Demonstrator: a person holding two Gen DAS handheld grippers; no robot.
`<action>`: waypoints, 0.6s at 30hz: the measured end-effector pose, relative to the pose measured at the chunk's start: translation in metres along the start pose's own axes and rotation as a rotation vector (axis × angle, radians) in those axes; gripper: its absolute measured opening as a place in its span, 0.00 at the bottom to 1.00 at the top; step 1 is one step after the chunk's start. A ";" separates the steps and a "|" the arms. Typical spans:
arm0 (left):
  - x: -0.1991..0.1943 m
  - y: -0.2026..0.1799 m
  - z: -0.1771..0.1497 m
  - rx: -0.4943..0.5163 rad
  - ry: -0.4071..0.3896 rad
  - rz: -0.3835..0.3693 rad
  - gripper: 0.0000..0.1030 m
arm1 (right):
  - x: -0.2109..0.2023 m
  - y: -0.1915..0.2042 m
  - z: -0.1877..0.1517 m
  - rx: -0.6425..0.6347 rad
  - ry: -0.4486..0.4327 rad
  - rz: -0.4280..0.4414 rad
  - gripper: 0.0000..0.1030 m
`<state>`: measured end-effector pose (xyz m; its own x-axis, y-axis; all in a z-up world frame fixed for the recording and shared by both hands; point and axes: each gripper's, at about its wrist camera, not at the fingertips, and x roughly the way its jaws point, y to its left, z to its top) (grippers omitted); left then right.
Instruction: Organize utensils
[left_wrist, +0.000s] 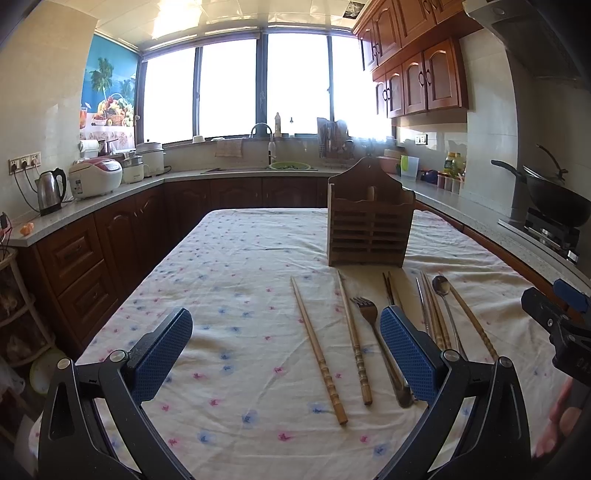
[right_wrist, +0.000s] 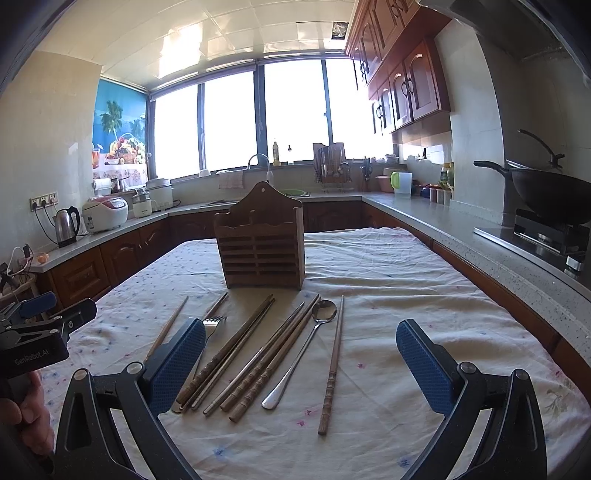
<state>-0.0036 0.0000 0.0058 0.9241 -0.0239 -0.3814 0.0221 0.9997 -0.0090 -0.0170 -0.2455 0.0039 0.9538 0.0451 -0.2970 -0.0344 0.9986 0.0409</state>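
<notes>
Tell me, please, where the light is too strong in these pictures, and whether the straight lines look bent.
Left wrist view: the windows are blown out white, and the counter edge curves. Right wrist view: the same white glare, the table bulges, yet the utensil holder and spoon stay sharp.

Counts on the tablecloth (right_wrist: 388, 280): one wooden slatted utensil holder (right_wrist: 261, 243), standing upright at frame centre; one fork (right_wrist: 212, 326) at lower left; one metal spoon (right_wrist: 301, 356) at lower centre. Chopsticks (right_wrist: 330, 365): roughly nine loose sticks, exact number uncertain where they overlap. Two grippers: left gripper (left_wrist: 284, 354), right gripper (right_wrist: 301, 363).
</notes>
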 end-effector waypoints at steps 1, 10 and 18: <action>0.000 0.000 0.000 0.000 0.000 -0.001 1.00 | 0.000 0.000 0.000 0.001 0.001 0.001 1.00; 0.000 0.000 0.001 -0.001 -0.001 -0.003 1.00 | 0.002 0.000 0.000 0.002 0.005 0.005 1.00; 0.001 0.001 0.001 -0.001 0.002 -0.008 1.00 | 0.002 0.001 0.000 0.003 0.005 0.006 1.00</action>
<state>-0.0027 0.0005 0.0061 0.9232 -0.0315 -0.3831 0.0288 0.9995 -0.0128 -0.0149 -0.2443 0.0028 0.9521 0.0511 -0.3016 -0.0391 0.9982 0.0457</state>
